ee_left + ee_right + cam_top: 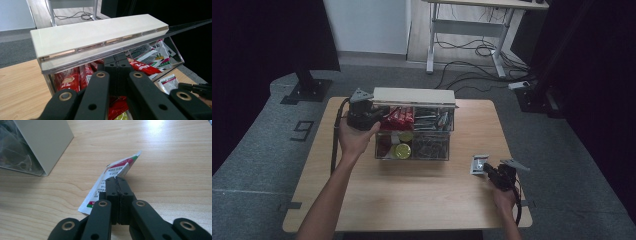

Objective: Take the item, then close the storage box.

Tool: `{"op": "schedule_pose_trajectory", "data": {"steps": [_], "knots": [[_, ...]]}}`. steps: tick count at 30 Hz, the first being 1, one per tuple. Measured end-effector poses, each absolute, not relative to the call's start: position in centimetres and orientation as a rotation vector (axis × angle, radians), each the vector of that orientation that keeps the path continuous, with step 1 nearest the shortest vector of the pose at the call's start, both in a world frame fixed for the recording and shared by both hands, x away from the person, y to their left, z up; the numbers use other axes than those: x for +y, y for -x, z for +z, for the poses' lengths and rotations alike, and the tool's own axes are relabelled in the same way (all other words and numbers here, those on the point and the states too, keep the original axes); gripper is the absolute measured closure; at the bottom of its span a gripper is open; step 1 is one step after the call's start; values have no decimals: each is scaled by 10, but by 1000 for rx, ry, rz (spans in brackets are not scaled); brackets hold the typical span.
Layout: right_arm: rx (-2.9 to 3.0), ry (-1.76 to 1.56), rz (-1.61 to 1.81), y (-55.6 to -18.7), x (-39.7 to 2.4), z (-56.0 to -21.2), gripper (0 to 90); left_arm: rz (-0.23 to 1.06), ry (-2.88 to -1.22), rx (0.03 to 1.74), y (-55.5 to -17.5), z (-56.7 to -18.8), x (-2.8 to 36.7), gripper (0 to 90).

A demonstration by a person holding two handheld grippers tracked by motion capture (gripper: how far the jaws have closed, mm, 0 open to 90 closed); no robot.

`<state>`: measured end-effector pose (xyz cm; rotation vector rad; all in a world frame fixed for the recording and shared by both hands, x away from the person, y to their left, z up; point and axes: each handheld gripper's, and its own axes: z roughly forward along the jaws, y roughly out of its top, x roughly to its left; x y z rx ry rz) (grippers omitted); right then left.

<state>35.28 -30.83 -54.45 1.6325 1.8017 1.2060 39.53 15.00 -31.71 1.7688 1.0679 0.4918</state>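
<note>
The right claw [117, 180] is sitting with its black jaws pressed together on the edge of a thin white sachet [110, 182] printed with red and green bands and fine text; the packet is lying flat on the surface near the front right, its far corner curling up slightly, and in the high view it is showing as a small pale square [478, 164] just beside the claw [490, 170]. The left claw [117, 61] is reaching into the open clear box [175, 53], its jaws drawn together, though whether they are gripping anything is unclear from here; in the high view it [374, 114] is sitting at the box's left end, held by the left hand [355, 137]. The box is a transparent plastic bin [412, 150] with dividers, standing at the back middle of the surface, and its raised lid [100, 37] is a long, smooth, cream-coloured slab with rounded corners. Inside, glossy red packets [67, 80] are lying at the left, more printed sachets [160, 51] at the right, and a round yellow-lidded jar [402, 150] at the front. The surface [422, 200] is pale wood-grain laminate with rounded corners. Around it, grey carpet [257, 150] is covering the floor, dark curtains [262, 35] are hanging on both sides, and a white-legged desk [472, 25] with loose black cables [472, 50] is standing behind.
</note>
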Motion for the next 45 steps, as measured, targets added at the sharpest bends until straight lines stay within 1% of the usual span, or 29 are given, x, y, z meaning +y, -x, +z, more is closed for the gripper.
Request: {"op": "schedule_pose_trajectory", "data": {"steps": [3, 5, 7, 10, 12, 15, 18, 23, 45], "knots": [[1798, -1632, 1181, -353, -308, -545, 836, 492, -1769, 1068, -395, -317, 150, 900], [1800, -1634, 1158, -353, -308, -546, 751, 492, -1767, 1068, -395, -317, 150, 900], [1798, -1643, 1135, -353, -307, -547, 635, 490, -1768, 1067, -395, -318, 150, 900], [1774, -1641, 1111, -351, -307, -544, 543, 487, -1767, 1067, -394, -318, 151, 900], [1763, -1640, 1117, -350, -307, -542, 492, 485, -1765, 1068, -394, -319, 151, 900], [1742, -1641, 1141, -347, -306, -539, 447, 484, -1768, 1068, -394, -320, 151, 900], [1729, -1629, 1163, -345, -306, -535, 429, 484, -1767, 1067, -393, -320, 151, 900], [1724, -1612, 1202, -341, -303, -530, 429, 481, -1769, 1066, -392, -321, 151, 900], [1734, -1613, 1221, -337, -301, -530, 450, 431, -1772, 1045, -373, -333, 157, 900]]}}
